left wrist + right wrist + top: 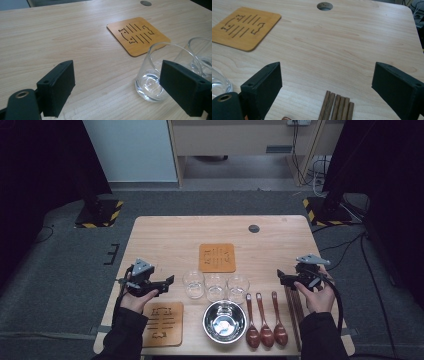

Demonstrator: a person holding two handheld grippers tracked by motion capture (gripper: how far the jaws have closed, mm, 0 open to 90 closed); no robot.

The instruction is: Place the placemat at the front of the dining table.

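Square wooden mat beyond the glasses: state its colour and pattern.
Orange-brown square wooden mat with cut-out parallel slots and bracket shapes; the left gripper view shows it best.

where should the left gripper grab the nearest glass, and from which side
Grip the leftmost glass across its wall, near mid-height, coming level from its open left side. It stands upright, round and smooth, with a neighbour glass close on its right, so the left gripper, jaws open, has free room only there.
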